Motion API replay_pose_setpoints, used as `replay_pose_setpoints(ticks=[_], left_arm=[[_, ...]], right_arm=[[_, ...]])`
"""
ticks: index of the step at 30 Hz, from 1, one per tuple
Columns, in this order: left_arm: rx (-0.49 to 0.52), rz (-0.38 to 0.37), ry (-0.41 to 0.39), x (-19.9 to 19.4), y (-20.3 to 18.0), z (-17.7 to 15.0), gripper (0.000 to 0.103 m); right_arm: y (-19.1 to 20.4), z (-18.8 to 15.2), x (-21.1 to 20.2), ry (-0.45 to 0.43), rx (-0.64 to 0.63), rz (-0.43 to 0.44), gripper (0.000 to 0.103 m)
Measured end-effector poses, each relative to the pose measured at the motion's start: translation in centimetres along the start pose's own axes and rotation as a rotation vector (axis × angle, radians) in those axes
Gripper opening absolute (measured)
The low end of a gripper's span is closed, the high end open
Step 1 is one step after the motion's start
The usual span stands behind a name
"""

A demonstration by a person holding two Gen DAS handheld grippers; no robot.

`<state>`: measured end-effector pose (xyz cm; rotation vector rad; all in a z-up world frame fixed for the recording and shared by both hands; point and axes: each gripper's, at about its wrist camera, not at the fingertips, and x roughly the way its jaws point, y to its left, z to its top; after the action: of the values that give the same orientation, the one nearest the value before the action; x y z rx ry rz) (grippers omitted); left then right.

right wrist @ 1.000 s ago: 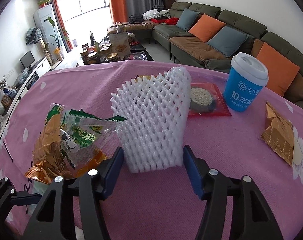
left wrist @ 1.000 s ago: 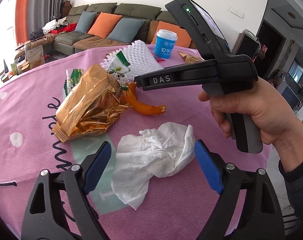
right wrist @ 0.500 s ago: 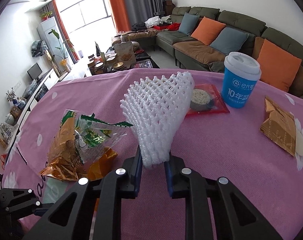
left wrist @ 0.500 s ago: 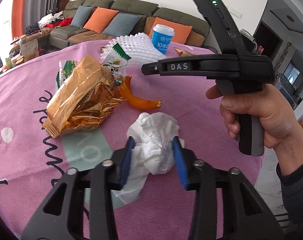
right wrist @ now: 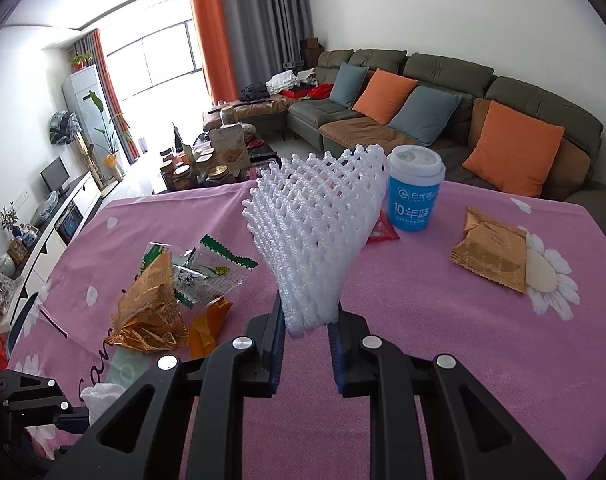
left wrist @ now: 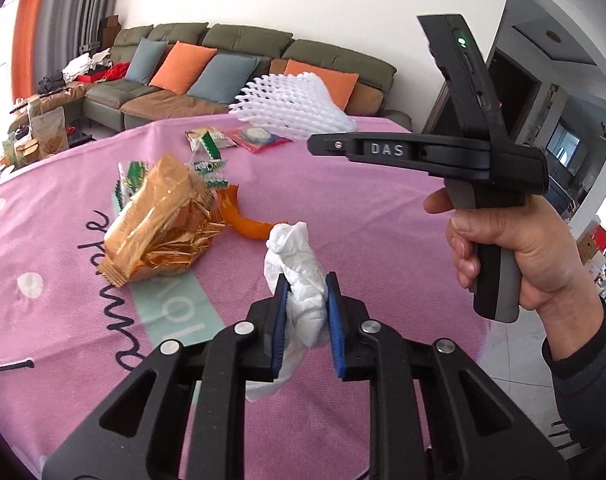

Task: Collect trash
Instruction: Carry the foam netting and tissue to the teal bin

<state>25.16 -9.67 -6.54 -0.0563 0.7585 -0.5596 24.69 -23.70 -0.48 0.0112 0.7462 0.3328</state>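
Both tools have something pinched. The left gripper (left wrist: pixel 306 300) has its blue pads squeezed onto a crumpled white tissue (left wrist: pixel 299 268), which stands up between them with its long axis running away from the tool and a loose tail drooping below the jaws toward the pink tablecloth (left wrist: pixel 383 216). The right gripper (right wrist: pixel 306 320) is clamped on the narrow end of a white foam fruit net (right wrist: pixel 315 232); the net fans out upward and away from the pads and, as far as I can tell from the left view, hangs clear of the cloth.

What matters for the coming move is where the loads go, and no bin or bag shows in either view, so I can't say which way that lies.

The rest of the trash lies to the left of both tools: a crumpled gold wrapper (left wrist: pixel 159 220), a piece of orange peel (left wrist: pixel 243 220) touching it, and green-and-white packets (right wrist: pixel 207 276) just beyond. The left hand is nearer that pile. A blue paper cup (right wrist: pixel 415 192) and a flat gold sachet (right wrist: pixel 491 256) sit on the far right, closer to the right hand.
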Motion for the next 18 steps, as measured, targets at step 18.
replay_pose_setpoints(ticks=[18], left_arm=[[-0.067,0.173,-0.222,-13.2,2.6,-2.2,0.018]], right_arm=[[6.7,-2.2,-8.0,-0.138,-0.046,0.134,0.018]])
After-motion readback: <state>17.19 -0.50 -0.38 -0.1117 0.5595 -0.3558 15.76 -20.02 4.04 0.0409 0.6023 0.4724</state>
